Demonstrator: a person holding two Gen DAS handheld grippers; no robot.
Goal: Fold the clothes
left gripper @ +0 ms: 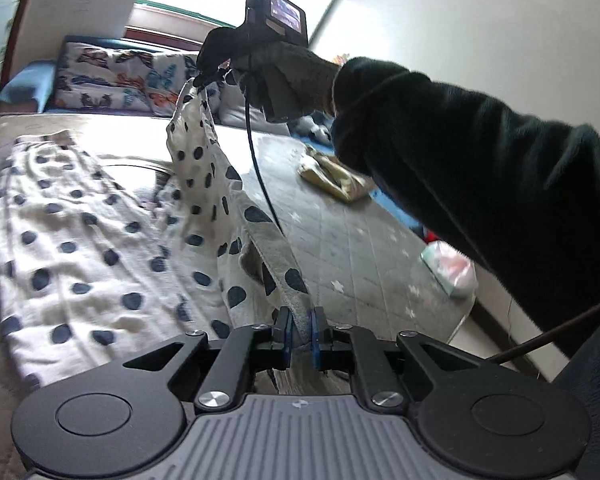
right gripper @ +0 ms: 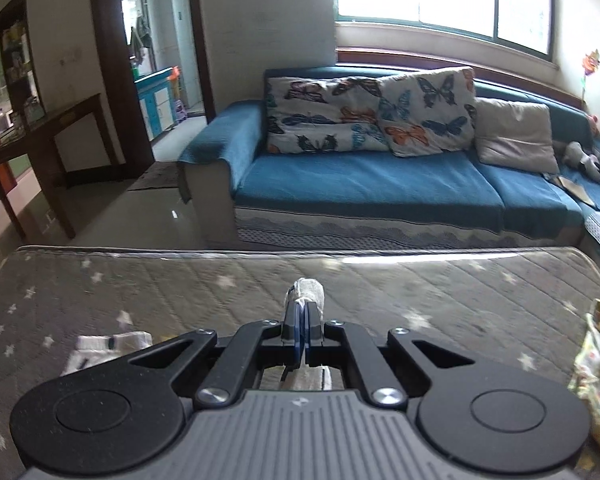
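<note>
**Both grippers clamped on the spotted cloth**

The left gripper [left gripper: 301, 322] has its blue pads closed on a grey-edged hem of the cloth [left gripper: 80, 240], a white garment with dark blue spots. Most of the cloth lies spread on the left part of the quilted grey mat [left gripper: 360, 240], while one strip rises steeply from the left gripper up to the right gripper [left gripper: 204, 78]. That one, seen from the left wrist, is held by a gloved hand [left gripper: 296, 76] in a dark sleeve [left gripper: 480, 168], and it pinches the top corner of the strip well above the mat.

From the right wrist, the right gripper's jaws are shut on a small bunch of white fabric that pokes out past the tips. Beyond the mat stands a blue sofa [right gripper: 360, 184] with butterfly pillows [right gripper: 372, 112]. A yellowish cloth [left gripper: 336, 176] lies on the mat's right side, apart from the spotted one
</note>
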